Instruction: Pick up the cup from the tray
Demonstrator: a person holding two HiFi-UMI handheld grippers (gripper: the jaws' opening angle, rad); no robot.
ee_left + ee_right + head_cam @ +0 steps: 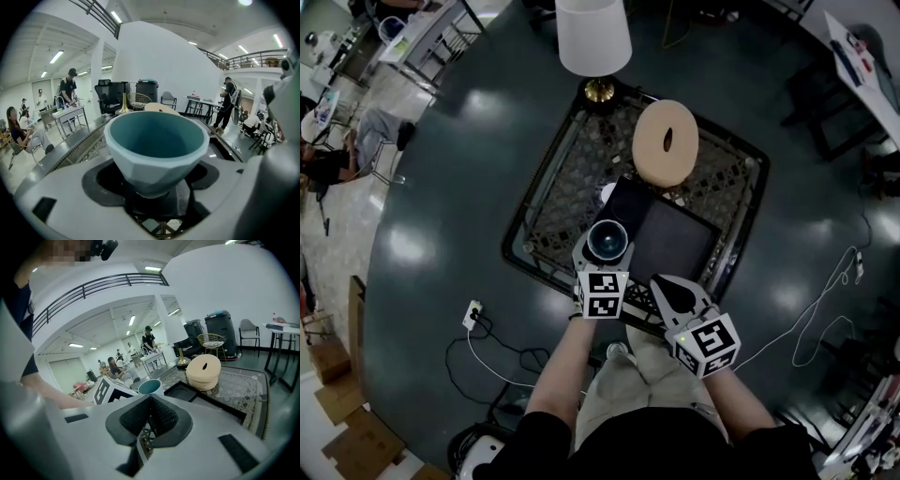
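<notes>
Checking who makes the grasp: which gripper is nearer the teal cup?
Left. The left gripper has the cup between its open jaws. The right gripper hangs to the cup's right, nearer the person, with its jaws shut and empty.

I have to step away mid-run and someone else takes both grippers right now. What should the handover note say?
Left gripper: jaws wide open, one on each side of the cup; no squeeze visible.
Right gripper: shut, empty, held beside the left one near the tray's front edge.
Cup: upright, empty, at the near left corner of the black tray. I cannot tell whether its base rests on the tray.
Done: the left gripper has the cup between its jaws.
Left: close on the cup and lift it clear of the tray.
</notes>
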